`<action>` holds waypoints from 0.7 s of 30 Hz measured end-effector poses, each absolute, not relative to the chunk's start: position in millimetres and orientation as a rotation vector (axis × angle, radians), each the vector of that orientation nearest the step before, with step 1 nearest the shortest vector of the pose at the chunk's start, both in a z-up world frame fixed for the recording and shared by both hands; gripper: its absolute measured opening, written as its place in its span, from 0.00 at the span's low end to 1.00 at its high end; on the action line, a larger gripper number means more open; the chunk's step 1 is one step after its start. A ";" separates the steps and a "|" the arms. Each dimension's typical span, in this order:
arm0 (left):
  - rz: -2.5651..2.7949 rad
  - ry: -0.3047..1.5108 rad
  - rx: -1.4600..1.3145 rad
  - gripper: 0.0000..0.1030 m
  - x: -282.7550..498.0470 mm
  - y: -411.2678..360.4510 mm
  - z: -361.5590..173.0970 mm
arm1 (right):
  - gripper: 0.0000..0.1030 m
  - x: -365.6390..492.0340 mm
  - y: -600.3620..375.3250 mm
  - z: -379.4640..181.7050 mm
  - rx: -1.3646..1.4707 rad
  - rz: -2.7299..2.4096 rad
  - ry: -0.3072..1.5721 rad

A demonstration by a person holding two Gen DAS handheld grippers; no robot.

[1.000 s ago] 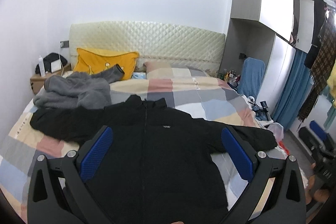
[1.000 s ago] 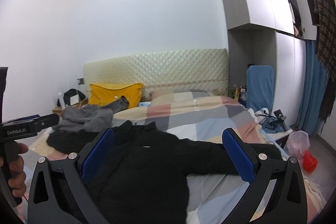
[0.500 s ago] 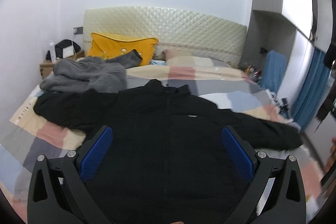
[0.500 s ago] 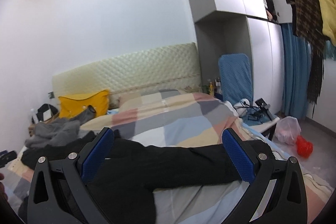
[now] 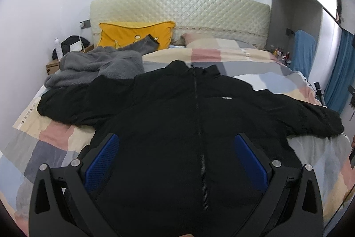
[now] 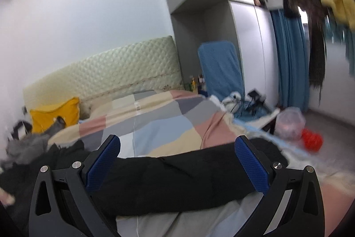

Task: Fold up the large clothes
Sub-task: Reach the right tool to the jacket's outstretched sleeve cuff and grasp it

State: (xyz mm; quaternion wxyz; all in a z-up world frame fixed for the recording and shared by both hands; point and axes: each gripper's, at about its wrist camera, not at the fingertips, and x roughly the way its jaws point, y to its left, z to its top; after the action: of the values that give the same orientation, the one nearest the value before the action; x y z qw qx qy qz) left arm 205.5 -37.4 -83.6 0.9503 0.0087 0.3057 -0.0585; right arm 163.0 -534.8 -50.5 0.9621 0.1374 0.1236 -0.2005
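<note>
While both claws hang wide open above the bed (image 5: 55, 132), I see the left claw (image 5: 177, 159) over the jacket (image 5: 177, 108) body, which lies flat and zipped; the right claw (image 6: 177, 159) frames its outstretched sleeve (image 6: 177, 179), not touching it.

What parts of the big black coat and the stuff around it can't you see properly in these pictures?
- Black jacket: its bottom hem is hidden in the left wrist view, behind the left gripper and cut by the lower edge.
- Grey fleece: smeared by motion blur in the right wrist view.
- Bottles beside the bed: too small to read in the left wrist view.
</note>
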 end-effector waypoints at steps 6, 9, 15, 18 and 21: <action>-0.102 0.663 -0.036 1.00 218.0 -22.9 -107.1 | 0.96 177.7 -608.4 -103.9 0.473 -0.436 0.332; -0.107 0.692 -0.068 1.00 224.1 -18.0 -117.2 | 0.95 166.8 -660.6 -142.2 0.690 -0.511 0.342; -0.111 0.726 -0.106 1.00 232.2 -13.2 -129.3 | 0.83 138.9 -709.4 -200.4 0.957 -0.639 0.370; -0.102 0.740 -0.102 1.00 236.6 -12.2 -133.9 | 0.80 146.1 -711.4 -204.9 0.951 -0.586 0.355; -0.100 0.754 -0.097 1.00 240.1 -11.9 -138.8 | 0.80 168.1 -714.6 -205.0 0.925 -0.532 0.374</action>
State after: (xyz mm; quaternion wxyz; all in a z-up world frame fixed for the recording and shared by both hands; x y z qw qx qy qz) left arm 240.1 -11.9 -138.8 0.9275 -0.0472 0.3677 -0.0487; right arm 168.1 -714.6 -205.0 0.8445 0.4381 0.1770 -0.2521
